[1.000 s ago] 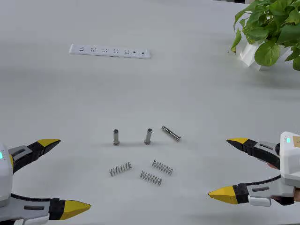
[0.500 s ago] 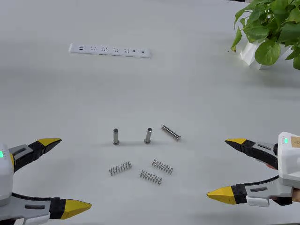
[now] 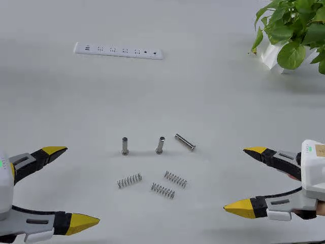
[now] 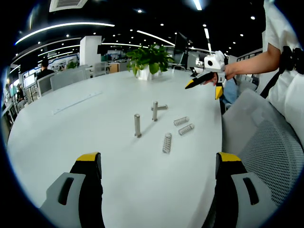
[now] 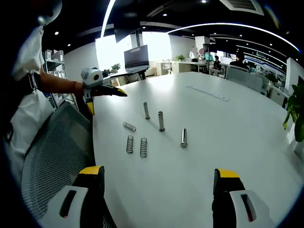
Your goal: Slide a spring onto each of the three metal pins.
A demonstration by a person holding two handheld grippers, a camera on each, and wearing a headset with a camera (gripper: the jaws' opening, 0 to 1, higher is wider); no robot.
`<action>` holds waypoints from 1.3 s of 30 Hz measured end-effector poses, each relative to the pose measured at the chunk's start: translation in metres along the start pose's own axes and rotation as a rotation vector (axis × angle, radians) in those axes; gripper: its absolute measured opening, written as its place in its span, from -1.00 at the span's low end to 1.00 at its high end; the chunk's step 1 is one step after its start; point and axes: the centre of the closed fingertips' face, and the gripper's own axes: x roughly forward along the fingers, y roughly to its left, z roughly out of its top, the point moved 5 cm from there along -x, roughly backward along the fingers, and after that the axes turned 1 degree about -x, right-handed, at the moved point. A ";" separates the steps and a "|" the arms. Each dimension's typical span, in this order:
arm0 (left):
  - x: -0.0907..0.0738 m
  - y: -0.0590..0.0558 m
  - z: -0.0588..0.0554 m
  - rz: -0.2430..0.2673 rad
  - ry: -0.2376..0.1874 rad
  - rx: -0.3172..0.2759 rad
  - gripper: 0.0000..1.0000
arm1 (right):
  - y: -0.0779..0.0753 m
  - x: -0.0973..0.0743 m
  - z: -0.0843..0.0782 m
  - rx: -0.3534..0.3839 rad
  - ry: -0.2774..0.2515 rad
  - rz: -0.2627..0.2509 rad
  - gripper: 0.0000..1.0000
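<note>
The middle pin (image 3: 160, 145) stands upright on its wider end on the white table (image 3: 218, 101). A second upright pin (image 3: 125, 146) stands just to its left. The third pin (image 3: 185, 143) lies on its side just to its right, angled away. None of them carries a spring.

On the person's side of the middle pin, three springs lie loose, close together but apart:
- the left spring (image 3: 129, 180)
- the near spring (image 3: 163, 190)
- the right spring (image 3: 175, 179)

The left gripper (image 3: 80, 185) hovers well to the left of the middle pin and nearer the person, jaws spread wide and empty. The right gripper (image 3: 236, 178) hovers well to its right, equally spread and holding nothing. Far beyond the middle pin lies a power strip (image 3: 118, 51), with a potted plant (image 3: 294, 30) beyond and to the right.

The likely trouble is the first pinch. The springs are thin and round, so an off-centre squeeze could roll one away or flick it out of the tips. Wide jaws may also sweep a neighbouring spring. The upright pins rest on small bases, and a sideways nudge while threading could topple them. The lying pin may roll when touched.
</note>
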 end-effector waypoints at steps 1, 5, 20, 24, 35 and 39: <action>0.000 0.000 0.000 -0.001 0.000 0.000 0.98 | -0.001 0.000 0.000 0.000 0.000 0.000 0.89; 0.001 0.002 0.000 -0.003 0.001 -0.001 0.98 | -0.004 0.001 0.005 -0.003 0.006 -0.002 0.88; 0.004 0.005 0.000 -0.008 -0.005 -0.006 0.98 | -0.016 0.020 0.033 -0.043 0.030 0.017 0.77; 0.005 0.005 0.001 -0.009 -0.011 -0.008 0.98 | -0.019 0.029 0.045 -0.055 0.035 0.024 0.71; 0.008 0.007 -0.001 -0.005 -0.013 -0.011 0.98 | -0.039 0.058 0.073 -0.021 0.082 0.054 0.28; 0.009 0.009 0.000 -0.003 -0.021 -0.016 0.98 | -0.042 0.068 0.080 -0.030 0.103 0.061 0.20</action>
